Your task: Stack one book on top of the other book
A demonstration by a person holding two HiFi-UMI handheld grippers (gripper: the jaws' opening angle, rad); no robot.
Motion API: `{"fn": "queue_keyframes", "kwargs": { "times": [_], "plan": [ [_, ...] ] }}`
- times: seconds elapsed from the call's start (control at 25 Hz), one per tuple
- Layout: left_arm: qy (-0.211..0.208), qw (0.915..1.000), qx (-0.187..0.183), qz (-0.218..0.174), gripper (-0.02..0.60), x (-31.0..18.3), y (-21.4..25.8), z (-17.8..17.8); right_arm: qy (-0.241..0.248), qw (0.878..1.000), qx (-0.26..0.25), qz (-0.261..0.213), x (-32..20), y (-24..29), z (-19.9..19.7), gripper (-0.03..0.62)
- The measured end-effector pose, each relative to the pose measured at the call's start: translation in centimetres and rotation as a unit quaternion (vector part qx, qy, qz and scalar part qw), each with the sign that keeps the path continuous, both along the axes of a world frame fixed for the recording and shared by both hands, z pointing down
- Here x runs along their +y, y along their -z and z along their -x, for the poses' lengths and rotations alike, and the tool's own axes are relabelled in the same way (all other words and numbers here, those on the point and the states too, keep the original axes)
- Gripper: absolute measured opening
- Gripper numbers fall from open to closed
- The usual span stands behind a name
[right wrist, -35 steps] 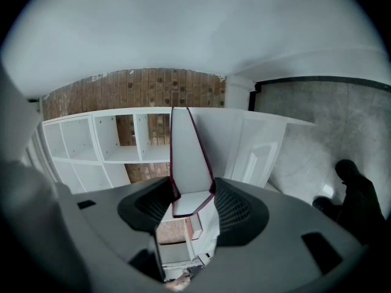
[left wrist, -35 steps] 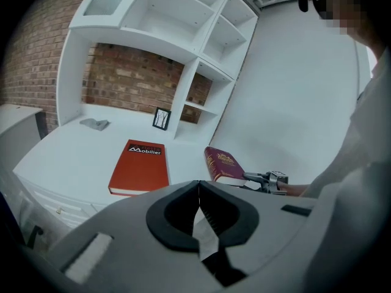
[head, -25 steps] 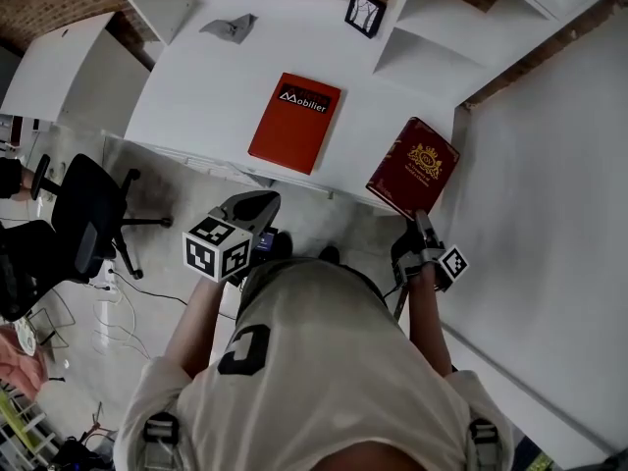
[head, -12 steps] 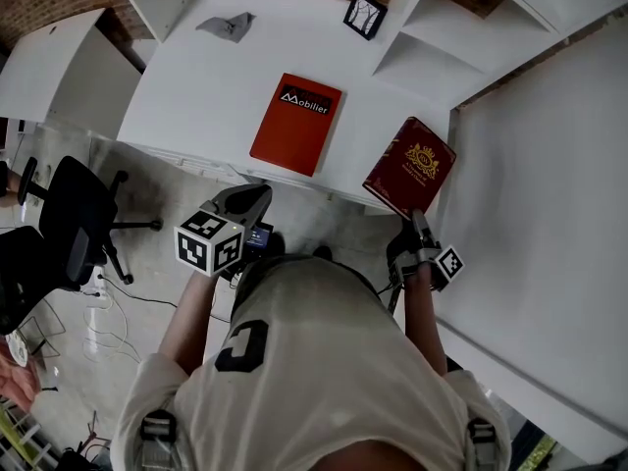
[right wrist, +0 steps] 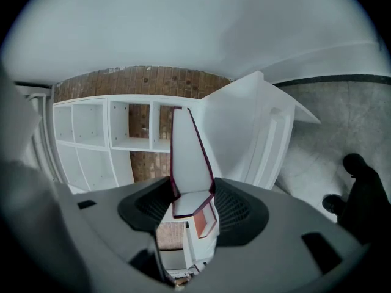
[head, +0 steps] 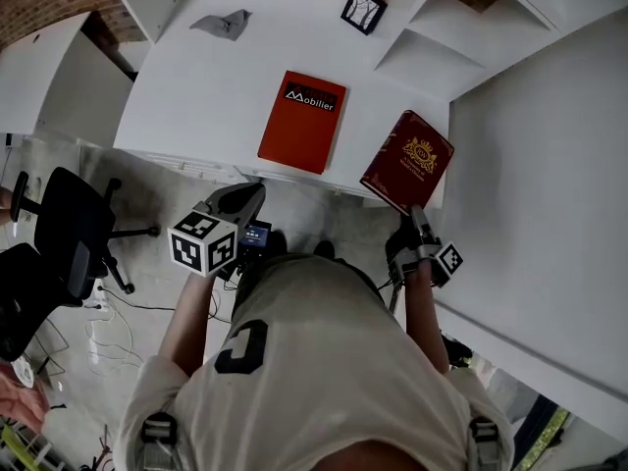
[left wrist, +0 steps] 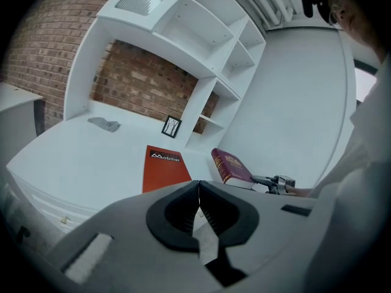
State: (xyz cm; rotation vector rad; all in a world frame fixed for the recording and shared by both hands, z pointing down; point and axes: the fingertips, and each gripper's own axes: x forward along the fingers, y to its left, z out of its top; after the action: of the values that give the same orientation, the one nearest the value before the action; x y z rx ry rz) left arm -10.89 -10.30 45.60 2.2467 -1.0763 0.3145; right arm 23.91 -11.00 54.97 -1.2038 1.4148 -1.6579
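An orange-red book point(head: 299, 121) lies flat on the white desk point(head: 206, 96), near its front edge; the left gripper view shows this orange-red book point(left wrist: 164, 170) too. My right gripper point(head: 413, 226) is shut on the near corner of a dark red book with a gold crest point(head: 408, 160), held tilted over the desk's front right corner. In the right gripper view the dark red book point(right wrist: 189, 154) sits edge-on between the pads of the right gripper point(right wrist: 192, 194). My left gripper point(head: 241, 196) hangs before the desk edge, short of the orange-red book. The left gripper point(left wrist: 198, 188) is shut and empty.
A small framed picture point(head: 364, 10) and a grey crumpled cloth point(head: 221, 23) lie at the desk's back. White shelves point(head: 422, 52) rise at the back right. A large white panel point(head: 530, 194) fills the right. A black office chair point(head: 69, 234) stands on the floor at left.
The right gripper has carried the dark red book a little farther over the desk corner. The left gripper has drifted left and toward the desk edge, still shut.
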Motion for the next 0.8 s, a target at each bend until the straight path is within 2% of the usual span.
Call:
{"fn": "queue_keyframes", "kwargs": {
  "times": [0.36, 0.6, 0.8],
  "plan": [
    [-0.006, 0.9999, 0.009, 0.004, 0.005, 0.2, -0.4, 3.4, -0.012, 1.000, 0.005, -0.003, 1.1, 1.3, 2.8, 0.210],
    [0.009, 0.9998, 0.012, 0.013, 0.005, 0.4, -1.0, 4.8, 0.010, 1.000, 0.009, 0.002, 0.5, 1.3, 4.3, 0.210],
    [0.022, 0.9996, 0.010, 0.014, 0.004, 0.2, -0.8, 4.6, 0.027, 1.000, 0.003, 0.003, -0.9, 0.8, 4.7, 0.210]
  ]
}}
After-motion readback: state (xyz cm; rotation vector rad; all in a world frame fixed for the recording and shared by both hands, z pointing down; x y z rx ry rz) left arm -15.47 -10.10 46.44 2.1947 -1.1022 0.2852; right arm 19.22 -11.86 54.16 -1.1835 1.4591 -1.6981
